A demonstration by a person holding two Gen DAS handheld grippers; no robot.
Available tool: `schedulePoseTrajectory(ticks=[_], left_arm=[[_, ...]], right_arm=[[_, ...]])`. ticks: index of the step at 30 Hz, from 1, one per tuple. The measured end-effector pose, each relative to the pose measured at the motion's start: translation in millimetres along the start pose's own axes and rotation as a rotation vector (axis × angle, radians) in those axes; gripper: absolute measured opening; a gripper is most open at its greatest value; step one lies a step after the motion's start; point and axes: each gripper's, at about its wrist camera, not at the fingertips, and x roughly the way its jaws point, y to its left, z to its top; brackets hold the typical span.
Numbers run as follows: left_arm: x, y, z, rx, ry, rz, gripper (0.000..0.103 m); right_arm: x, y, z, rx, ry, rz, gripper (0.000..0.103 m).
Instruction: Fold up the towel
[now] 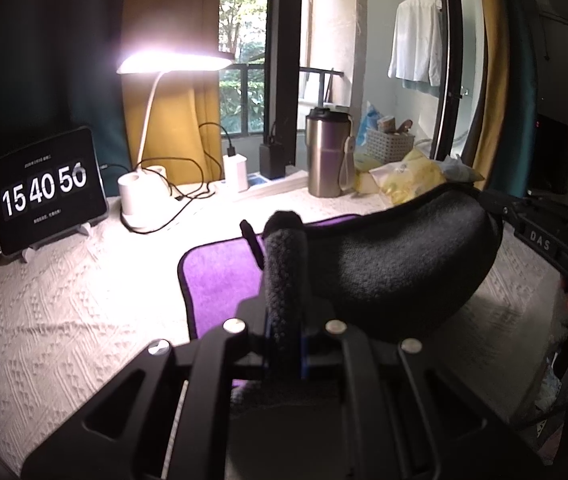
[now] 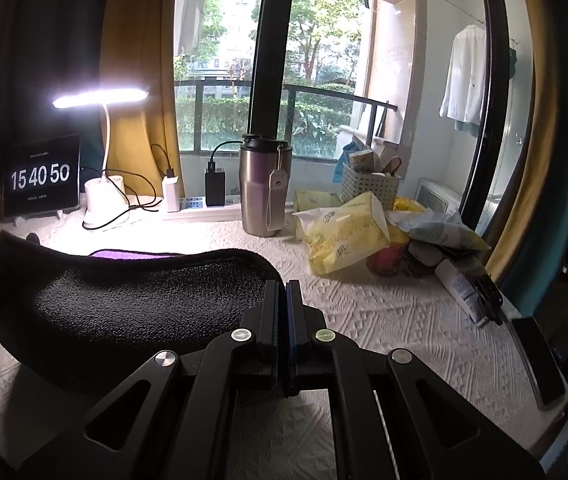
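The towel point(image 1: 396, 264) is purple on one face and black on the other, with a black hem. Its near edge is lifted off the white tablecloth and sags between the two grippers, black side toward me; the purple face point(image 1: 220, 276) lies on the table beyond. My left gripper point(image 1: 284, 240) is shut on the towel's left corner, which bunches around the fingers. My right gripper point(image 2: 283, 286) is shut on the right corner of the towel point(image 2: 132, 304). The right gripper also shows at the right edge of the left wrist view point(image 1: 540, 240).
At the back stand a clock tablet point(image 1: 48, 192), a lit white desk lamp point(image 1: 140, 192), chargers with cables point(image 1: 236, 172), a steel tumbler point(image 2: 264, 192), a basket point(image 2: 368, 184) and snack bags point(image 2: 348, 236). A tube point(image 2: 460, 288) and phone point(image 2: 536, 356) lie at right.
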Motion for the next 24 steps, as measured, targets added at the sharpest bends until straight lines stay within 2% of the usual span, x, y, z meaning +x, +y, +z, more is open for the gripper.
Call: schedulePoseTrajectory(ticks=[15,24], left_arm=[[28.3,15.3,22.3,-0.016,-0.034,0.024,0.01],[51.3,20.8,33.9,-0.007,-0.02,0.041,0.01]], right_arm=[[30.4,6.6,19.7,-0.005,-0.022,0.002,0.004],[51.4,7.5,30.0,0.001,-0.027,0.0,0.004]])
